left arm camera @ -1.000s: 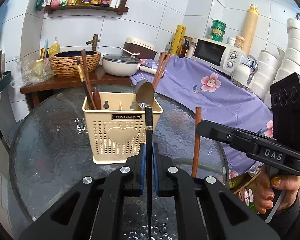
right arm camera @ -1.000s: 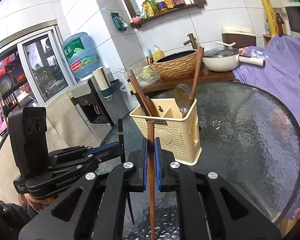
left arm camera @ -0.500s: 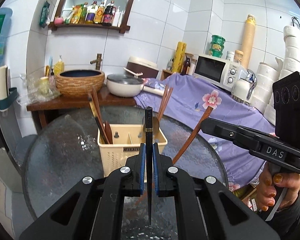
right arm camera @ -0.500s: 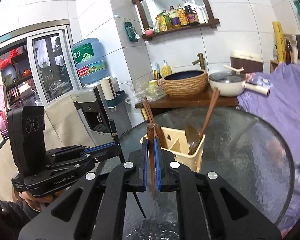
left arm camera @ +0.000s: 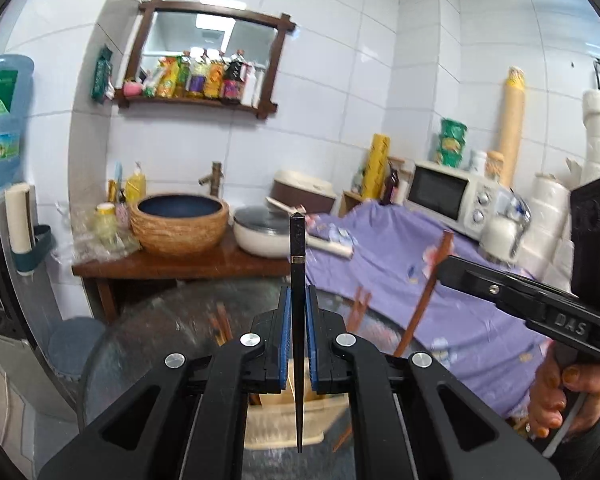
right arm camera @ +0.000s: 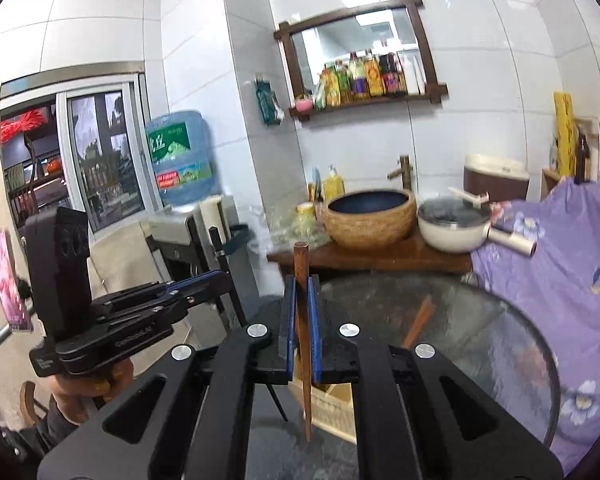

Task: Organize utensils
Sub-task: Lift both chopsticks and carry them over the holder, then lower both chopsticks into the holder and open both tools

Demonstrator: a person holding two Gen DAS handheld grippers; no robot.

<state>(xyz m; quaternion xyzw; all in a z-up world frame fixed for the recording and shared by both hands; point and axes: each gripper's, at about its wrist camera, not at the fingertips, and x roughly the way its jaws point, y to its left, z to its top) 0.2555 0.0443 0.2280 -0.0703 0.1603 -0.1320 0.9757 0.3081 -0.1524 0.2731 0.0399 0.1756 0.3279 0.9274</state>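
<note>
My left gripper point(left arm camera: 296, 300) is shut on a black chopstick point(left arm camera: 298, 256) held upright, tip down. My right gripper point(right arm camera: 301, 286) is shut on a brown wooden chopstick point(right arm camera: 301, 264), also upright; it shows tilted in the left wrist view point(left arm camera: 424, 292). Both are raised above the cream utensil holder point(left arm camera: 284, 420), which sits low behind the fingers on the round glass table point(right arm camera: 480, 328). Brown chopsticks point(left arm camera: 222, 326) stick up from the holder. The left gripper also shows in the right wrist view point(right arm camera: 216, 280).
Behind the table a wooden counter point(left arm camera: 180, 266) carries a woven basin point(left arm camera: 180, 222) and a white pan point(left arm camera: 264, 232). A purple flowered cloth point(left arm camera: 400, 276) covers the right side, with a microwave point(left arm camera: 448, 196). A water dispenser point(right arm camera: 180, 160) stands on the left.
Both grippers have risen and drawn back from the holder, each still gripping its chopstick. The holder has dropped low in both views and is mostly hidden by the fingers.
</note>
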